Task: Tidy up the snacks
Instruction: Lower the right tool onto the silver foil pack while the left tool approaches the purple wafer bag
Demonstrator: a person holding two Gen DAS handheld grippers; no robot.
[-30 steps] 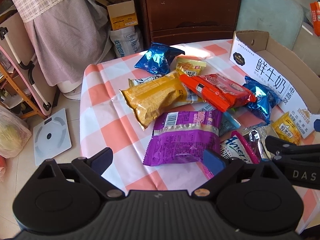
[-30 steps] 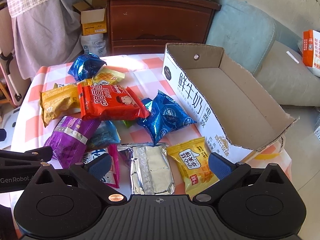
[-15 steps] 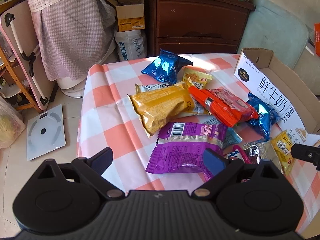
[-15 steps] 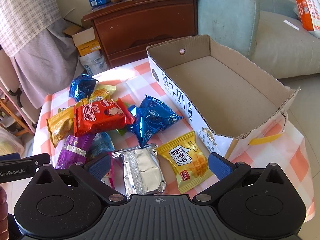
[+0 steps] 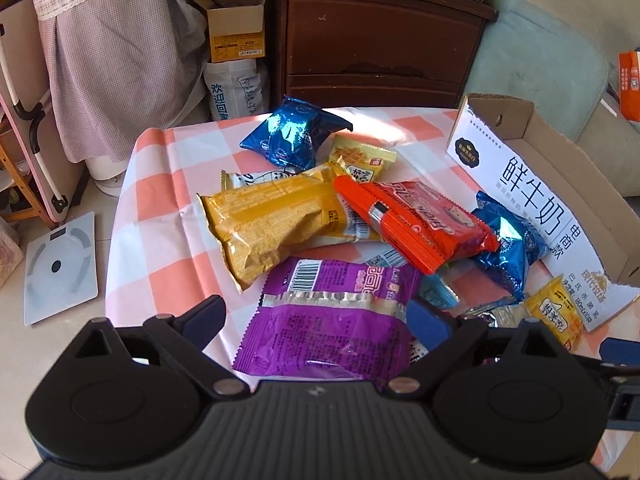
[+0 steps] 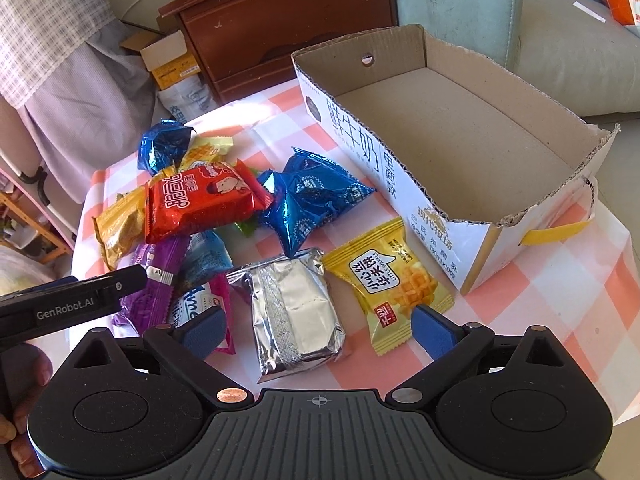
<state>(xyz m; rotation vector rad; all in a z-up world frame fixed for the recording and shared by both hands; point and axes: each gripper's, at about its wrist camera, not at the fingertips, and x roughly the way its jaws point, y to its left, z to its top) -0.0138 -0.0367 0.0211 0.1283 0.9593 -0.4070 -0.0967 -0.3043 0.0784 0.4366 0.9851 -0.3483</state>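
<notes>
Snack packets lie heaped on a table with a pink-checked cloth [image 5: 160, 216]. My left gripper [image 5: 318, 318] is open, its fingers either side of a purple packet [image 5: 332, 320], not pressing it. Behind that lie a long yellow bag [image 5: 276, 224], a red packet [image 5: 416, 220] and a blue foil packet [image 5: 292, 140]. My right gripper [image 6: 318, 326] hangs over a silver foil packet [image 6: 296, 312]. Its jaws are closing but stand wide and clear of the packet. A yellow waffle packet [image 6: 388, 280] lies by its right finger. An empty cardboard box [image 6: 360, 148] stands at the right.
A dark wooden dresser [image 5: 376, 40] and a pale sofa [image 6: 560, 40] stand behind the table. A bathroom scale [image 5: 60, 268] lies on the floor to the left, with a small open carton [image 5: 236, 28] farther back. The left gripper's finger [image 6: 80, 300] reaches into the right wrist view.
The left gripper has come forward and lower over the purple packet. The right gripper has rolled and closed in on the silver packet, its fingers a little narrower.
</notes>
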